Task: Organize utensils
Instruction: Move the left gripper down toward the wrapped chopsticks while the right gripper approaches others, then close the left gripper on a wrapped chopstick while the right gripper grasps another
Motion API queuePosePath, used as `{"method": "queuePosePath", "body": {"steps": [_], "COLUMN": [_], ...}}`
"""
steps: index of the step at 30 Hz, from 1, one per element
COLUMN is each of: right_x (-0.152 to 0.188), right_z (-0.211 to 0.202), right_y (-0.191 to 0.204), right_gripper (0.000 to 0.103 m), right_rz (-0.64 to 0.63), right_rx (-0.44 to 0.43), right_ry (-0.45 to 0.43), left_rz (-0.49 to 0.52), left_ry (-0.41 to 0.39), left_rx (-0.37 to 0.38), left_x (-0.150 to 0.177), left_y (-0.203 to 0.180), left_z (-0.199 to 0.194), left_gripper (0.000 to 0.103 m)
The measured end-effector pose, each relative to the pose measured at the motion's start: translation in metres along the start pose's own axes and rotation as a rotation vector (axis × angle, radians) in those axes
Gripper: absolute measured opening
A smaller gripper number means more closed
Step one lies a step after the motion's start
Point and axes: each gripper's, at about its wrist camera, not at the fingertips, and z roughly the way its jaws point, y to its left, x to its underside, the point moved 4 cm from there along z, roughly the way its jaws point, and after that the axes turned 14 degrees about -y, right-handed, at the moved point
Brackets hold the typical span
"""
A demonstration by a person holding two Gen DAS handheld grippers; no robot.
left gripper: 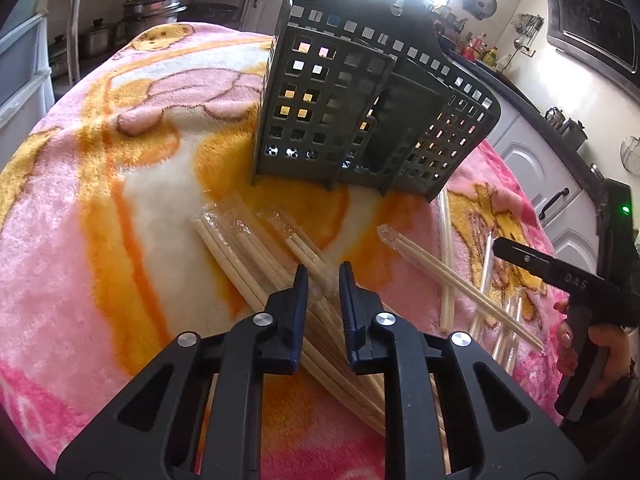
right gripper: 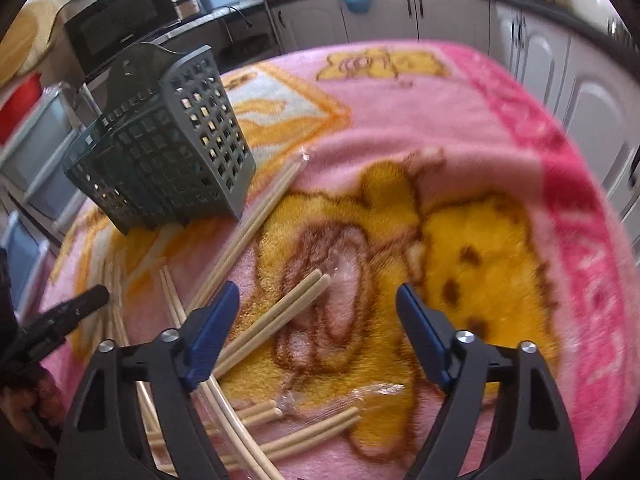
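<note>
Chopsticks [left gripper: 256, 280] strewn near holder [left gripper: 352, 112]; left claw [left gripper: 323, 276] nearly pressed together, pinching wrapped pair; right claw [right gripper: 316, 300] spread above blanket [right gripper: 500, 152].

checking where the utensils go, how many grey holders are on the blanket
1. The grey slotted holder stands on the pink blanket, beyond the wrapped chopsticks. No second one shows in either view.

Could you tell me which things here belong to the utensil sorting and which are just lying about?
Belongs to the job:
- wrapped chopsticks scattered on the blanket
- grey holder standing behind them
- left gripper, right gripper

Just lying about:
- pink blanket
- steel pots
- microwave
- bottles on the counter
</note>
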Motion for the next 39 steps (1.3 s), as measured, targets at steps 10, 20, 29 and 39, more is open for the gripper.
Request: {"method": "queuePosePath", "body": {"steps": [10, 20, 29, 39], "right_x": [-0.011, -0.032, -0.073, -0.114], "right_z": [0.010, -0.013, -0.061, -0.117], "right_y": [-0.016, -0.018, -0.003, 0.031], "right_gripper": [0.022, 0.004, 0.004, 0.004], "right_rz": [0.124, 0.142, 0.020, -0.138], "right_rx": [-0.023, -0.062, -0.073, -0.109], "right_ry": [0.016, -0.106, -0.309, -0.488], "left_rz": [-0.030, -0.038, -0.026, 0.001], "left_ry": [-0.045, -0.116, -0.198, -0.304], "left_rx": [0.013, 0.009, 0.025, 0.067], "left_x": [-0.013, -0.036, -0.065, -0.108], "left_y": [0.010, 0.016, 0.012, -0.007], "left_z": [-0.006, -0.022, -0.041, -0.064], "left_gripper": [0.005, 0.004, 0.004, 0.003]}}
